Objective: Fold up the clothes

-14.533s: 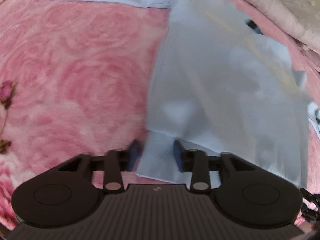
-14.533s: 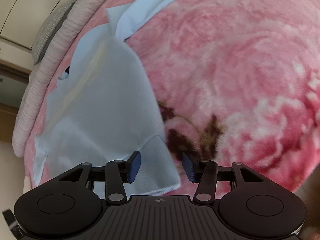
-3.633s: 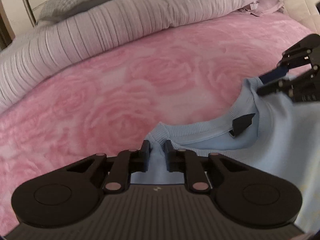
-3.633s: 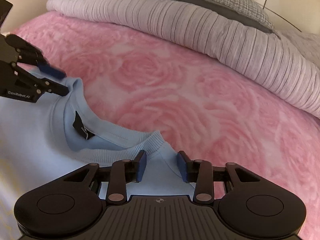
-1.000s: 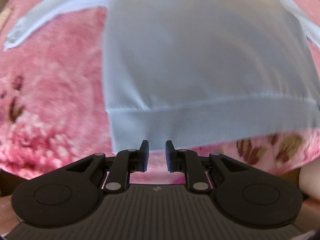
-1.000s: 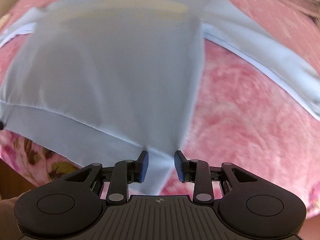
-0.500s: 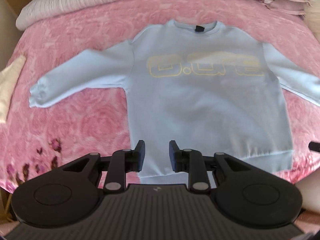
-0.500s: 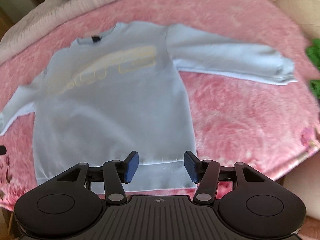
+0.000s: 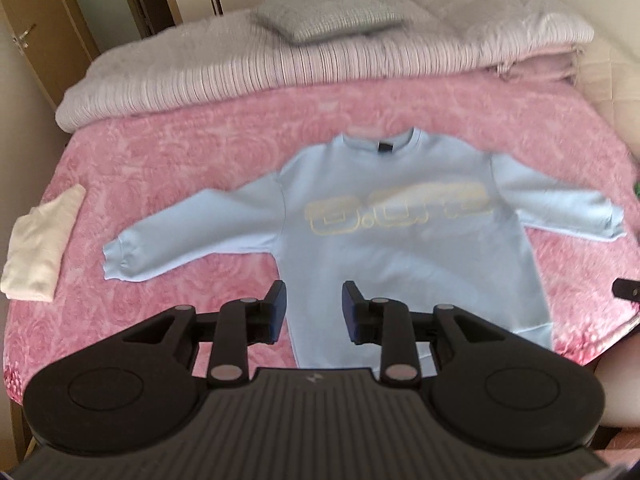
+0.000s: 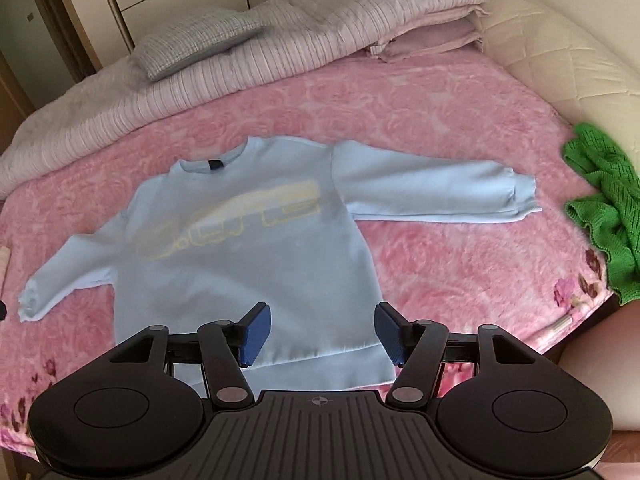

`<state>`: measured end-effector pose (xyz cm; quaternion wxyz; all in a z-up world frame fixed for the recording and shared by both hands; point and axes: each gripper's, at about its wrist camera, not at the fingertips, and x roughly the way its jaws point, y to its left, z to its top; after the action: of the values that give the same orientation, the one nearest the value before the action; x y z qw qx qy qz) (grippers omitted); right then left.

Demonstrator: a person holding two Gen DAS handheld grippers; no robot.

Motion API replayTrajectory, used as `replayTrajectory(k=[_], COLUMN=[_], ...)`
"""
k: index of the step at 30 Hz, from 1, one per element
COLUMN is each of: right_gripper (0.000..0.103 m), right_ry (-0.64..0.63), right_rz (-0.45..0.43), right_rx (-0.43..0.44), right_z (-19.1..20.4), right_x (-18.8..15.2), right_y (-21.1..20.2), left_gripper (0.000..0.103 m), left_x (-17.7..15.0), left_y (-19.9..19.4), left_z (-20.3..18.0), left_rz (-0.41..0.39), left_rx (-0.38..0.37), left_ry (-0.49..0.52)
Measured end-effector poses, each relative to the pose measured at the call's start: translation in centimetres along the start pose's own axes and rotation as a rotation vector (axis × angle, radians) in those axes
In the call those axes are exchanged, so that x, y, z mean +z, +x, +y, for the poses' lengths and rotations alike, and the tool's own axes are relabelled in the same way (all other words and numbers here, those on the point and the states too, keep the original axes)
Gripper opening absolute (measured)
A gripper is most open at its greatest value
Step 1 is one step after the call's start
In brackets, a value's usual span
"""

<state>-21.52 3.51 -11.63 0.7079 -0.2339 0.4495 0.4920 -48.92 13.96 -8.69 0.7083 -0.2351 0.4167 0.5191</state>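
A light blue sweatshirt point(image 9: 404, 248) with pale yellow lettering lies flat, front up, on the pink bed, both sleeves spread sideways and the collar toward the pillows. It also shows in the right wrist view point(image 10: 248, 256). My left gripper point(image 9: 313, 312) is open and empty, held above the hem's left part. My right gripper point(image 10: 320, 336) is open wide and empty, above the hem's right part. Neither touches the cloth.
A folded cream garment point(image 9: 40, 244) lies at the bed's left edge. A green knit garment point(image 10: 604, 208) lies at the right edge. A striped duvet point(image 10: 240, 68) and a grey pillow point(image 9: 324, 20) are piled at the head. The pink blanket point(image 10: 440, 120) covers the bed.
Both grippers have drawn back and up from the hem, and their jaws have opened wider. The sweatshirt stays spread flat.
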Motion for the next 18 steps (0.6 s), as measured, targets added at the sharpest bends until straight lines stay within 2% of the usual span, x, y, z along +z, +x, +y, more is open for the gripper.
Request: replayTrajectory(k=[7,10,14,18], right_gripper=[0.062,0.063,0.072,0.073], right_ry=[-0.047,-0.053,-0.085,-0.139], right_rz=[-0.011,0.008,0.018,0.028], right_rx=[0.038,0.072,0.095,0.110], right_z=[-3.2,-5.6,-8.9,-11.4], right_x=[-0.5,-1.0,-1.5,-1.9], right_y=[-2.2,-3.1,-4.4,-5.0], left_gripper=[0.030,0.030,0.031,0.031], left_x=[-2.7,-4.5,-6.8,-8.9], left_y=[-2.5,-3.5,-5.0,-6.4], left_z=[-2.6,-4.7,-8.2,-11.1], left_rz=[-0.011,0.010,0.015,0.026], left_rx=[0.031,0.042,0.047,0.050], left_ry=[-0.060,-0.093,-0.114,-0.149])
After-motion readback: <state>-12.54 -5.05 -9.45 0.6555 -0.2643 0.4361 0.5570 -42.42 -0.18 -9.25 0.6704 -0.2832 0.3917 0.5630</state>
